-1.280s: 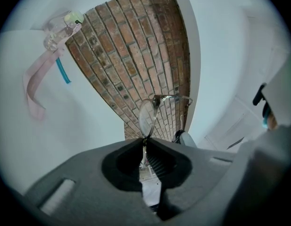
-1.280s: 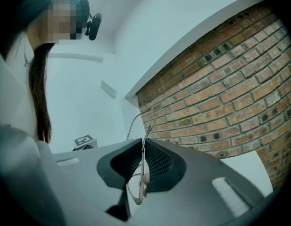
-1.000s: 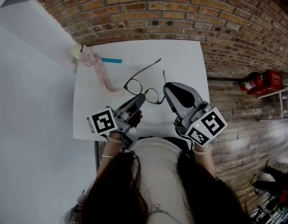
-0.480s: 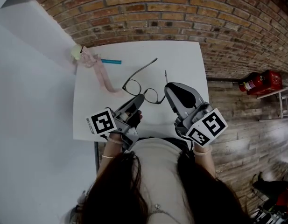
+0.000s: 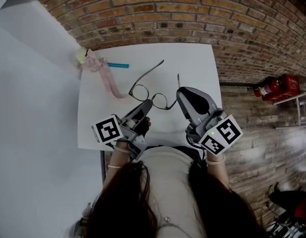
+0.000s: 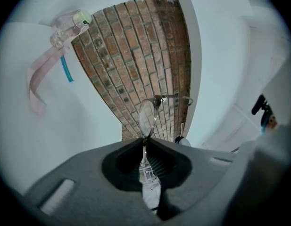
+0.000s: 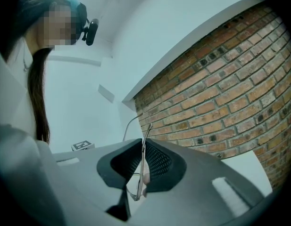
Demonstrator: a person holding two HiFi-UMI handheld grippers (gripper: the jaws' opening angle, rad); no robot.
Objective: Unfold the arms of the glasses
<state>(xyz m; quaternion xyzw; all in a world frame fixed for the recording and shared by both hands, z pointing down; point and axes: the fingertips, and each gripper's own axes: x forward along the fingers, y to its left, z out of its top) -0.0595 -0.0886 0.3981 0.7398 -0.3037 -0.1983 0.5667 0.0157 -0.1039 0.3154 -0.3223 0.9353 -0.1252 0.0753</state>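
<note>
The glasses [image 5: 140,91]: thin dark metal frame, clear glossy lenses. The worktop [image 5: 192,63]: smooth, matt white surface.

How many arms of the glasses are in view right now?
2. One arm angles out free from the glasses at their left end; the other arm is pinched in the right gripper jaws.

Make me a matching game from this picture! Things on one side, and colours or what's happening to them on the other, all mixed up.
Things:
1 glasses
2 short stick
3 floppy strap
4 canisters on the floor

Colour or state:
A pink
B red
C clamped by the left gripper and the right gripper
D blue

Pairs: 1-C, 2-D, 3-A, 4-B.
</note>
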